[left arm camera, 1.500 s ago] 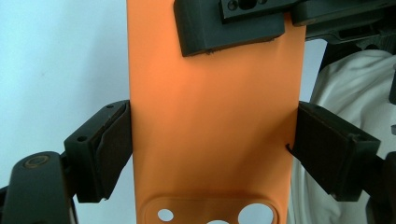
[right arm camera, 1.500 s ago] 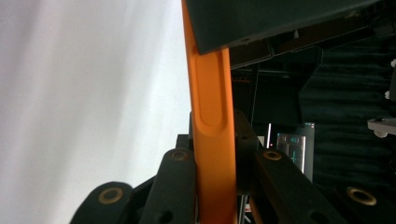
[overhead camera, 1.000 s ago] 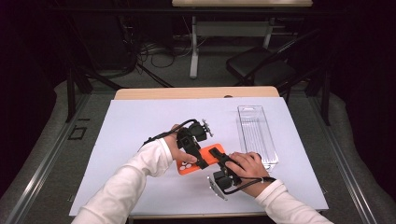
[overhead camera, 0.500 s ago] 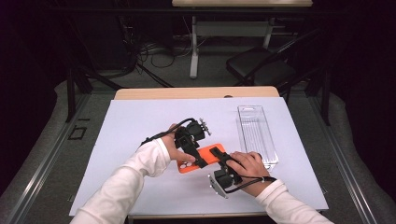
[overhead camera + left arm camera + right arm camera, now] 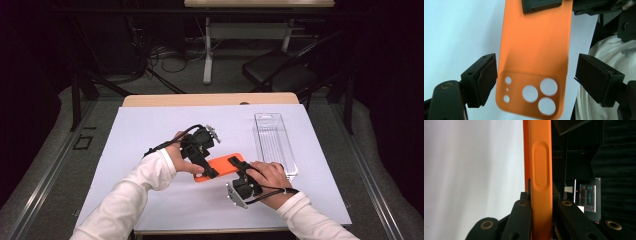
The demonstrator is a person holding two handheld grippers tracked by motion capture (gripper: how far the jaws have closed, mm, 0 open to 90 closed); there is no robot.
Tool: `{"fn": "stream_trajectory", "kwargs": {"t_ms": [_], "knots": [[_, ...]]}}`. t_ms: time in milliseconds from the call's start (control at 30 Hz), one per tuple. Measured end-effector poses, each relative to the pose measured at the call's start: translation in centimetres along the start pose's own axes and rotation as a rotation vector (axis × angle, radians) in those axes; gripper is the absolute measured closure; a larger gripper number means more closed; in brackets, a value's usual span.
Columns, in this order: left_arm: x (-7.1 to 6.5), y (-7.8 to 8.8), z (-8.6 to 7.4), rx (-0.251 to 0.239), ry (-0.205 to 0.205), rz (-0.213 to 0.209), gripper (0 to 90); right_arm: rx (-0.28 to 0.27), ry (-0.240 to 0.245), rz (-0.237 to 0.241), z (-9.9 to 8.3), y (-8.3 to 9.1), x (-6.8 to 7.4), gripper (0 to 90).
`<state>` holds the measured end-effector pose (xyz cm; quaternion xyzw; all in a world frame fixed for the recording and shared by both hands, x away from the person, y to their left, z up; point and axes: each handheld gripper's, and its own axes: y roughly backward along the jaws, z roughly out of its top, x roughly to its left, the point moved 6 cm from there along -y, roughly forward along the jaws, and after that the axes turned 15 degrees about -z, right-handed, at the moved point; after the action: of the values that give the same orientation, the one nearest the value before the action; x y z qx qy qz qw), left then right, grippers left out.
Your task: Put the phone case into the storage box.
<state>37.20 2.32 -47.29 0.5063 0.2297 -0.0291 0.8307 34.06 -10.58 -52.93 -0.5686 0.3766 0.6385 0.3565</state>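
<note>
An orange phone case (image 5: pixel 222 165) hangs just above the white sheet between both hands. My right gripper (image 5: pixel 240 176) is shut on one end of it; in the right gripper view the case (image 5: pixel 540 170) runs edge-on up from the jaws (image 5: pixel 540 206), its side button bump showing. My left gripper (image 5: pixel 207 167) straddles the other end. In the left gripper view the case (image 5: pixel 536 50) shows its camera holes between the open pads (image 5: pixel 482 77). The left pad sits close to the case's edge; the right pad stands apart from it. The right gripper's pad (image 5: pixel 541 5) clamps the far end.
A clear plastic tray (image 5: pixel 274 142) lies on the right of the white sheet (image 5: pixel 145 130), just beyond my right hand. The wooden table edge (image 5: pixel 210 99) runs along the back. A chair and desk legs stand on the floor beyond.
</note>
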Motion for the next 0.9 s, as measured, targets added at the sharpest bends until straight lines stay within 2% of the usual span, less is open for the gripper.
{"fn": "stream_trajectory", "kwargs": {"t_ms": [333, 567, 767, 900], "knots": [[0.0, 1.9, -1.0, -0.064, 0.004, 0.023, 18.3, 0.018, -0.073, 0.027, -0.9, 0.2, -0.4, 86.1], [0.1, 3.2, -2.2, -0.105, 0.019, 0.029, 19.3, 0.036, -0.184, 0.053, -1.4, 0.3, -0.4, 86.2], [0.2, 3.9, -3.1, -0.139, 0.031, 0.035, 19.9, 0.039, -0.228, 0.074, -1.7, 0.4, -0.5, 86.2], [0.2, 4.2, -3.5, -0.155, 0.032, 0.035, 20.8, 0.047, -0.296, 0.089, -1.9, 0.4, -0.7, 86.2]]}}
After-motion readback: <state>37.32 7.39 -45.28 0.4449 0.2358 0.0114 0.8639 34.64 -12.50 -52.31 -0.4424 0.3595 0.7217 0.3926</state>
